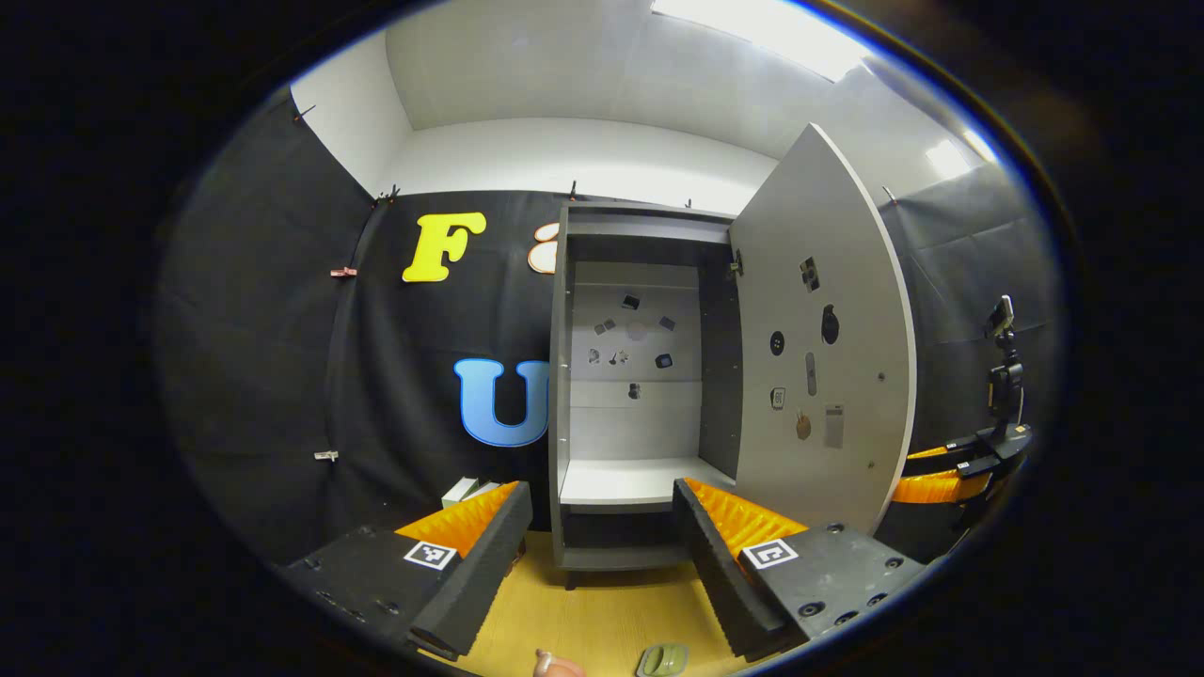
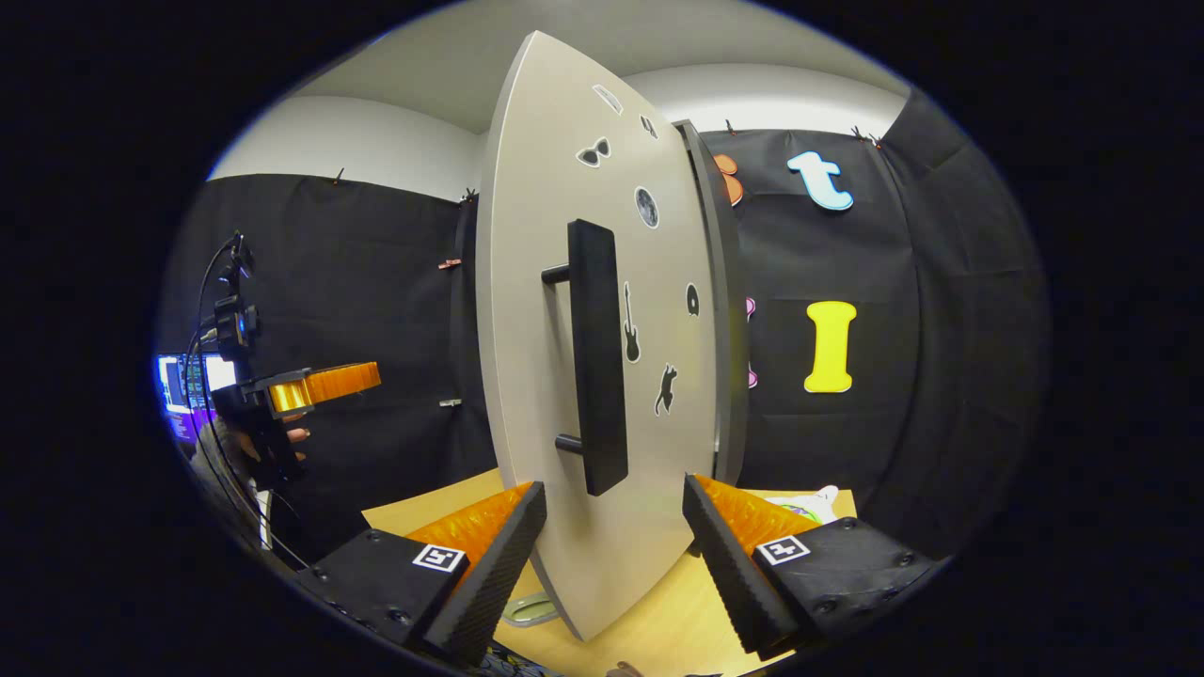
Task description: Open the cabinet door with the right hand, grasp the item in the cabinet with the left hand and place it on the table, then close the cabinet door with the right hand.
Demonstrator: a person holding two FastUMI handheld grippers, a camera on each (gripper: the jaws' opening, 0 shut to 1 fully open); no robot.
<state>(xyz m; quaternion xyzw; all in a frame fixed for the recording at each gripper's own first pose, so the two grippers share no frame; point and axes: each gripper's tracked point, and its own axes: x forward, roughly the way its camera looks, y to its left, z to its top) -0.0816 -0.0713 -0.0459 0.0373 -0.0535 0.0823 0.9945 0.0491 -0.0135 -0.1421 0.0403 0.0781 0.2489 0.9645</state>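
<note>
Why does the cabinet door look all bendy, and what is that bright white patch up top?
In the right gripper view the fisheye lens bows the door into a curve; its handle stays sharp. In the left gripper view the white patch is a ceiling light, blown out by glare, and the cabinet is evenly lit inside.

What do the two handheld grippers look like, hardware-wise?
Both match: the left gripper and right gripper each have two wedge-shaped fingers with ribbed, sawtooth-edged inner faces, on black blocks studded with screw holes. Each block carries a square black-and-white fiducial tag.
</note>
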